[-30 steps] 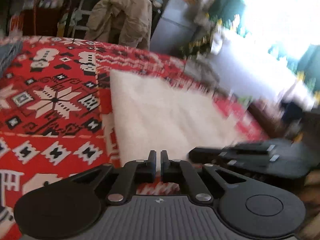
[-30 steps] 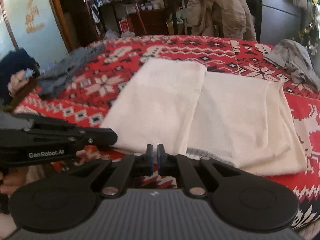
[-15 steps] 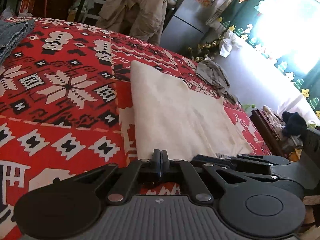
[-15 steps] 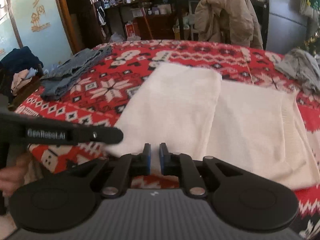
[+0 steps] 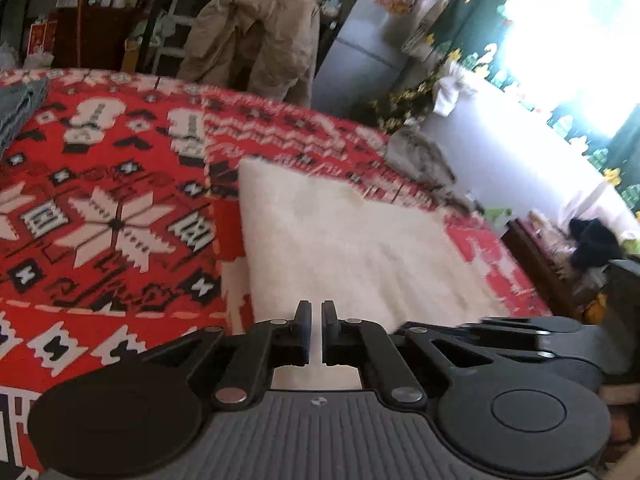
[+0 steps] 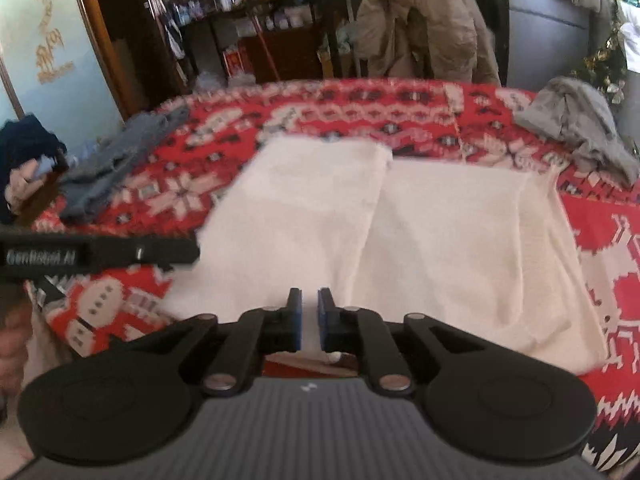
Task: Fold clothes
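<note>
Right wrist view, 1 white garment [image 6: 400, 236] folded on red cloth [image 6: 340, 116], 2 grippers, left gripper [image 5: 316, 332], right gripper [image 6: 309, 320], jaws narrowly apart, empty

Plenty of room straight ahead of the right fingers [image 6: 295, 322]: just the flat white garment [image 6: 400, 232] on the red patterned surface [image 6: 360, 112]. Off to their left sits a blue-grey cloth [image 6: 116, 168], far right a crumpled grey one [image 6: 580, 128]. The left gripper [image 6: 100, 254] crosses in on the left, close by.
</note>
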Tool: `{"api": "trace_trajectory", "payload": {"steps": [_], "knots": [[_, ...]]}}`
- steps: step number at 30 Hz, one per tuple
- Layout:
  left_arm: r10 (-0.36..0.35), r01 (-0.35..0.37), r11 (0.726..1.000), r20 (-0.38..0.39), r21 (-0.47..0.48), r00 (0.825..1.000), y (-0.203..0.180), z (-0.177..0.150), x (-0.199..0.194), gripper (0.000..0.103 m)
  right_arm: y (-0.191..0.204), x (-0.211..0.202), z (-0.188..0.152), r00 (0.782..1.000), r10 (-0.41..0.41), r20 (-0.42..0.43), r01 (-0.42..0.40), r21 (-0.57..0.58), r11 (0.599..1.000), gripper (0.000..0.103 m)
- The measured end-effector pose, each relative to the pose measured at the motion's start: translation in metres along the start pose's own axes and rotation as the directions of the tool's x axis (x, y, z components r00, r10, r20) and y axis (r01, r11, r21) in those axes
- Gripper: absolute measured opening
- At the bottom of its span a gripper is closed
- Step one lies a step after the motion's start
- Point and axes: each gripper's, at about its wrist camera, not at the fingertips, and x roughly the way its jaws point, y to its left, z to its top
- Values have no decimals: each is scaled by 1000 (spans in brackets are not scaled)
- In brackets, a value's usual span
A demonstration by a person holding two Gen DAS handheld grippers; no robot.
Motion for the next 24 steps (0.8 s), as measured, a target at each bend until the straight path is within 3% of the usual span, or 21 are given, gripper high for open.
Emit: {"api": "trace_trajectory", "payload": {"steps": [8,10,14,20,24], "knots": [[9,-9,1000,25,-12,1000,3,-3,-9,3,-1,-10,-13,1000,17,-11,-17,-4,1000,4],[12,-11,1000,36,-14,999,3,-3,-12,3,-4,-13,-7,999,27,-30,-27,12,1000,4],[-11,14,999,76,-32,997,3,10,-14,3,-8,-21,14,999,35,21,-35,21,999,9],[-2,4,1000,90,-23,996,6,41,18,3,0,4,56,994,55,97,-54,-11,998,9],[-6,7,998,22,-59,1000,16,35,40,1,3,38,64,996,50,70,-49,-4,999,9]]}}
